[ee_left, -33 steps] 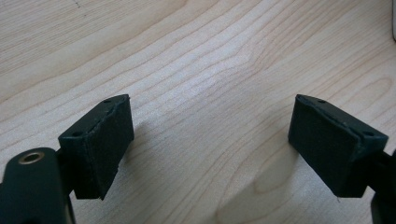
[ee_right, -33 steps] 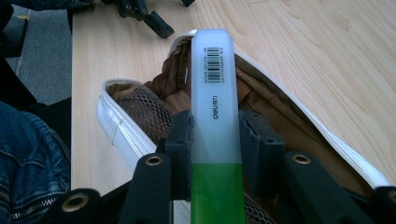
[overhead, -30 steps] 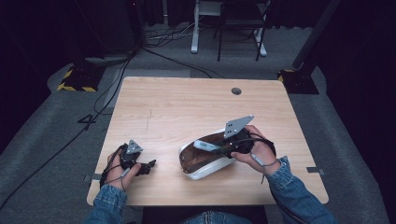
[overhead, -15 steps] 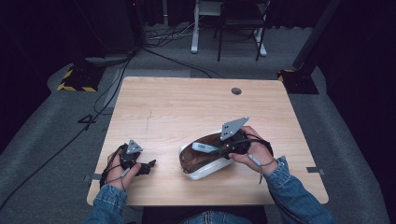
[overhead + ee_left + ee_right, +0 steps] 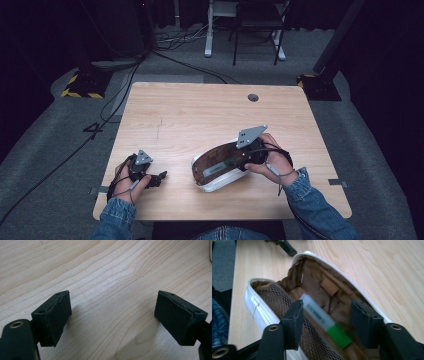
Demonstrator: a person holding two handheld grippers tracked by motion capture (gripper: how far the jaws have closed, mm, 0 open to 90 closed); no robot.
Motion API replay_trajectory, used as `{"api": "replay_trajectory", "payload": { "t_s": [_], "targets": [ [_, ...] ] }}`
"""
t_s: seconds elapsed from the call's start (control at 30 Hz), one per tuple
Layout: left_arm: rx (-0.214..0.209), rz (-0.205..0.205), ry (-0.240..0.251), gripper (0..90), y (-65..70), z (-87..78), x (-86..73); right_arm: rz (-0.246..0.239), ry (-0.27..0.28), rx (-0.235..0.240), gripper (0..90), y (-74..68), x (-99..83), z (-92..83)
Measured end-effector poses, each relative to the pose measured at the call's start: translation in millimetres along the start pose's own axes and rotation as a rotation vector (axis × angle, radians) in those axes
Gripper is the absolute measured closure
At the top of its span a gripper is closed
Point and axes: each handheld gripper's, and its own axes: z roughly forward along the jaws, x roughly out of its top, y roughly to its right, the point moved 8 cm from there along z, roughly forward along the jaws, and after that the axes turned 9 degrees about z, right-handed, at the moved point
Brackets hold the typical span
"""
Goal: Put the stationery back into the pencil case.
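Right gripper (image 5: 325,315) just opening, marker (image 5: 324,320) loose between jaws, inside pouch (image 5: 257,307)

In the right gripper view, the green-capped marker (image 5: 324,318) inside the open white pouch (image 5: 259,307) is blurred, its label unreadable, and the pouch's near end runs off the frame at 6 o'clock. At 12 o'clock, the left gripper (image 5: 284,245) is cut off by the top edge. In the left gripper view, a pale sliver (image 5: 210,251) at 2 o'clock is too cropped to identify.

table brightly lit; surroundings dark; close views slightly soft
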Motion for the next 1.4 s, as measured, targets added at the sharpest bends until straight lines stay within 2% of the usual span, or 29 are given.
{"api": "replay_trajectory", "payload": {
  "t_s": [0.1,0.3,0.6,0.77,0.9,1.03,1.17,1.4],
  "targets": [
    [0.0,0.002,-0.001,14.3,-0.2,0.0,0.0,0.015,0.02,-0.017,41.2,4.8,0.2,-4.8],
    [-0.001,0.0,0.001,14.3,-0.1,0.3,0.3,0.076,0.081,-0.069,35.0,20.3,-1.0,-21.2],
    [0.0,0.002,0.002,14.3,-0.4,0.3,0.4,0.156,0.161,-0.122,31.0,35.6,-1.2,-45.7],
    [-0.002,-0.004,-0.001,14.2,-0.2,0.3,0.4,0.178,0.173,-0.147,29.6,43.1,-5.1,-53.4],
    [-0.002,-0.005,-0.001,14.2,-0.8,0.7,0.6,0.222,0.188,-0.172,28.2,53.0,-11.7,-61.1],
    [-0.004,-0.007,-0.001,14.2,-1.0,1.0,0.8,0.244,0.193,-0.192,26.7,59.7,-16.9,-66.1],
    [-0.002,-0.016,-0.002,14.2,-1.3,1.5,1.4,0.291,0.201,-0.21,24.0,66.8,-24.4,-71.7],
    [0.005,-0.014,0.0,14.1,-3.7,3.3,3.0,0.344,0.199,-0.261,21.7,83.7,-42.4,-83.2]
  ]
}}
